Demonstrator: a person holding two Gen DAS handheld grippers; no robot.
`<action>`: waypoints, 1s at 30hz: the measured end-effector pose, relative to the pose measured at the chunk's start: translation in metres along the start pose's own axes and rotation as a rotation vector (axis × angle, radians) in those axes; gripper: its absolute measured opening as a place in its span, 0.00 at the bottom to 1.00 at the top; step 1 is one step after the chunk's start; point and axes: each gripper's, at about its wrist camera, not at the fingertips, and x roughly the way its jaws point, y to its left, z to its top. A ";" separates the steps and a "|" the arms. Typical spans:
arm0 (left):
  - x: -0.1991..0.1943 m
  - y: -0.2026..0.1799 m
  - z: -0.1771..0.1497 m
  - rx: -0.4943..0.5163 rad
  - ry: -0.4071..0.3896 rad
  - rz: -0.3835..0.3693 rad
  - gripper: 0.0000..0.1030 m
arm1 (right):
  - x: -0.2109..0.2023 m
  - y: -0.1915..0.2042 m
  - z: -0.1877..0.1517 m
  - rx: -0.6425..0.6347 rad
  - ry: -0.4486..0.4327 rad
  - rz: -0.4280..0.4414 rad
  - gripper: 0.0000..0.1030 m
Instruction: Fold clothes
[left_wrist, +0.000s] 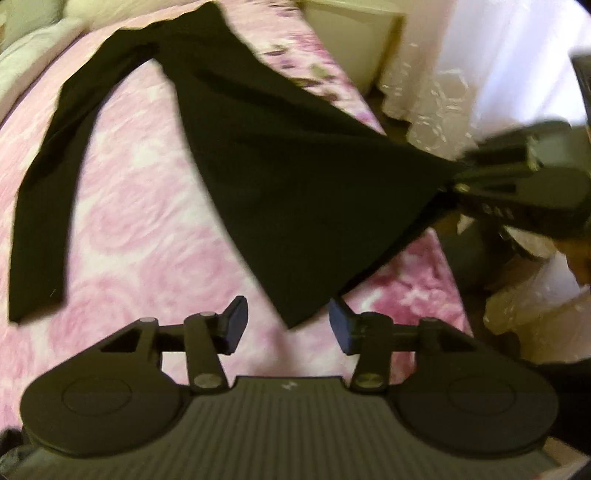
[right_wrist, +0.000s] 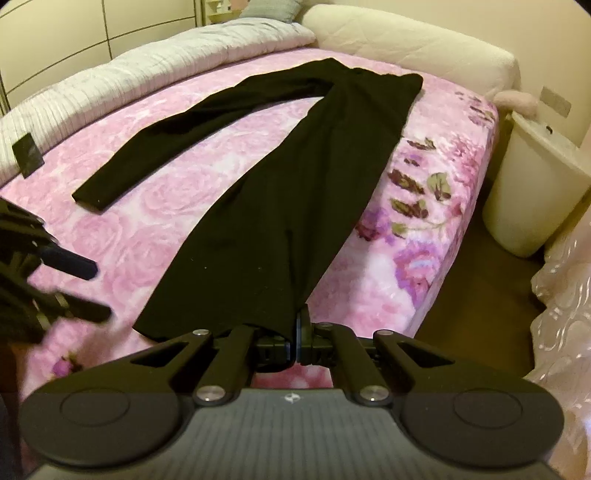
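Gripping hem corner of long black knit garment (right_wrist: 280, 192) w/ my right tongs (right_wrist: 297, 341), rest spread on pink floral bed (right_wrist: 388, 280); left tongs (left_wrist: 284, 325) gaping, empty. Risk: thin pinch slips, cloth bunches.

My left view is motion-blurred, so my right gripper (left_wrist: 456, 181) shows only as a dark smear at the garment (left_wrist: 280, 177) corner, the hem under my closed right fingers (right_wrist: 300, 332) is hidden, and my left gripper (right_wrist: 92, 291) is cut off by the right view's edge.
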 end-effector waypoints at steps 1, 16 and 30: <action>0.003 -0.008 0.002 0.019 -0.007 0.001 0.49 | -0.001 -0.001 0.001 -0.001 -0.003 0.001 0.02; 0.028 -0.020 0.014 0.001 -0.108 -0.043 0.55 | -0.009 -0.008 0.007 0.007 -0.009 0.018 0.02; 0.017 0.008 0.014 -0.110 -0.115 -0.011 0.55 | -0.005 -0.020 0.001 0.052 0.013 0.018 0.02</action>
